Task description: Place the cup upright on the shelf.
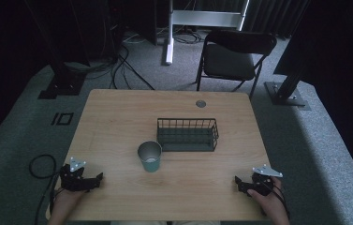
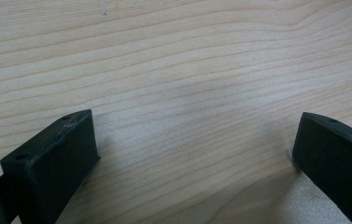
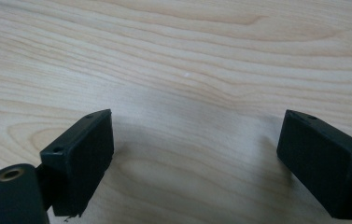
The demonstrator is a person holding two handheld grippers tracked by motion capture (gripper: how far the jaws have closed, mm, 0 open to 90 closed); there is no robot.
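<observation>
Both tongs, left (image 1: 100, 177) and right (image 1: 236, 180), are matte black with blocky jaws. Each carries a grey three-cornered plate on top. Black cables trail behind them.

Left gripper (image 1: 100, 178): black, low over the near left of the table, jaws spread wide, nothing between them but bare wood grain. Right gripper (image 1: 237, 180): black, at the near right, jaws likewise wide apart over bare wood.

Cup (image 1: 150, 156): metal, teal-tinted, upright, mouth open upward. Ahead of both grippers, roughly midway between them, somewhat nearer the left one, apart from each. Just beyond it, a dark wire basket (image 1: 188, 134), almost touching.
</observation>
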